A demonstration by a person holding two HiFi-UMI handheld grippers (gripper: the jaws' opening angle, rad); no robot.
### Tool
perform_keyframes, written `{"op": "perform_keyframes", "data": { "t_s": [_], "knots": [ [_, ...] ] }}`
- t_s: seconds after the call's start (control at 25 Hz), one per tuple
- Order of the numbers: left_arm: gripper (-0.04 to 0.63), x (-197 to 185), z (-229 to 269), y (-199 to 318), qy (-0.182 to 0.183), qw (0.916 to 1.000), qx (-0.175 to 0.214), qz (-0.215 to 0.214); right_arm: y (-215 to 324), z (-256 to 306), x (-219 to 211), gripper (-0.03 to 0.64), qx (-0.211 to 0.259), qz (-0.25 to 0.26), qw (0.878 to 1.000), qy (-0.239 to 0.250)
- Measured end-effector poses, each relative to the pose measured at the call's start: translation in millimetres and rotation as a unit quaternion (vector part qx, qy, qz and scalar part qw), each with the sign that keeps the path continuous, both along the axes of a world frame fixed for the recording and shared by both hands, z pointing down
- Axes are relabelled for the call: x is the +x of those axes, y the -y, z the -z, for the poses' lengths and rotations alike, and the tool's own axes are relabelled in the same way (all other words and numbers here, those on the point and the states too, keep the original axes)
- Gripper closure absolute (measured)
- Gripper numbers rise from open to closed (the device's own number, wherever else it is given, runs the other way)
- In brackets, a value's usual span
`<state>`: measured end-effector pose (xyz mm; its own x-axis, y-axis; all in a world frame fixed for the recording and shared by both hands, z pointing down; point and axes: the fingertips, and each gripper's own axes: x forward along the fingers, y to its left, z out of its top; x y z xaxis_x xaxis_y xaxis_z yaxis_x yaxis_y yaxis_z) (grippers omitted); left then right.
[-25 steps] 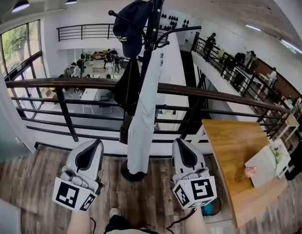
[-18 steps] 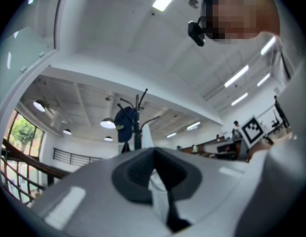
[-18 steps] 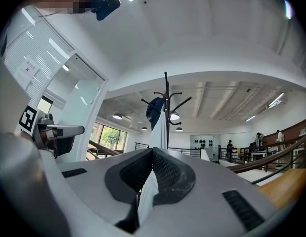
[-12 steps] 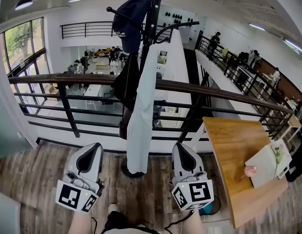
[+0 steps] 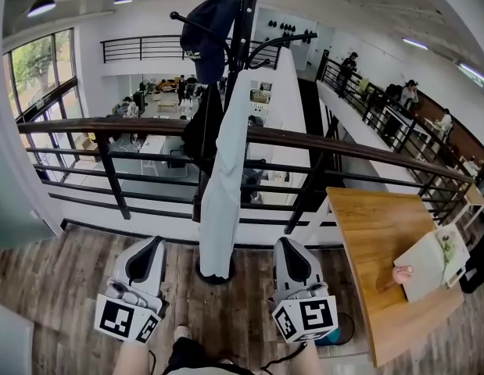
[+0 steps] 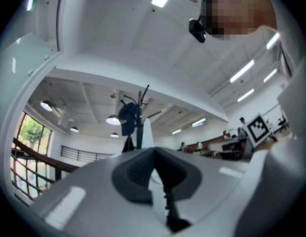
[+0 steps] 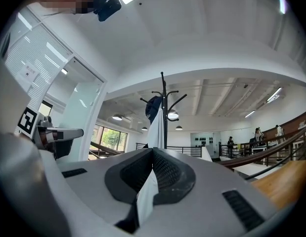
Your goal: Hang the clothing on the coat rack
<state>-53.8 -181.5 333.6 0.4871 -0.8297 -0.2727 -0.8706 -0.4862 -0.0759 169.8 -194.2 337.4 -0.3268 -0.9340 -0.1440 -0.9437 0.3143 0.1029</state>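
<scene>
Nearest us: left tool [image 5: 152, 242] and right tool [image 5: 283, 242], both pinched closed, nothing in them, low over wood-plank floor [image 5: 62, 280]. Beyond: long pale grey garment [image 5: 224, 201] hanging off black metal coat rack [image 5: 243, 22]. We reckon that's why tools are free. Navy cap [image 5: 204, 26] on upper hook.

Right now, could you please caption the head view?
Left gripper and right gripper face a coat rack holding a pale garment and navy cap.

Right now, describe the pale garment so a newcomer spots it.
Find the black coat rack by the railing. The pale grey garment hangs down its pole almost to the base. The navy cap and black garment beside it are darker, shorter.
</scene>
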Motion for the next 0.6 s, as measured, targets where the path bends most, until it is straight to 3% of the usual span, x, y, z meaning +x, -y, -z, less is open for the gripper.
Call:
{"op": "perform_keyframes", "data": {
  "t_s": [0.6],
  "knots": [
    [0.589, 7.5, 2.6, -7.9, -0.001, 1.0000, 0.002, 0.000, -5.6, -5.1, 3.9, 0.615, -0.008, -0.004, 1.000, 0.010]
  ]
}}
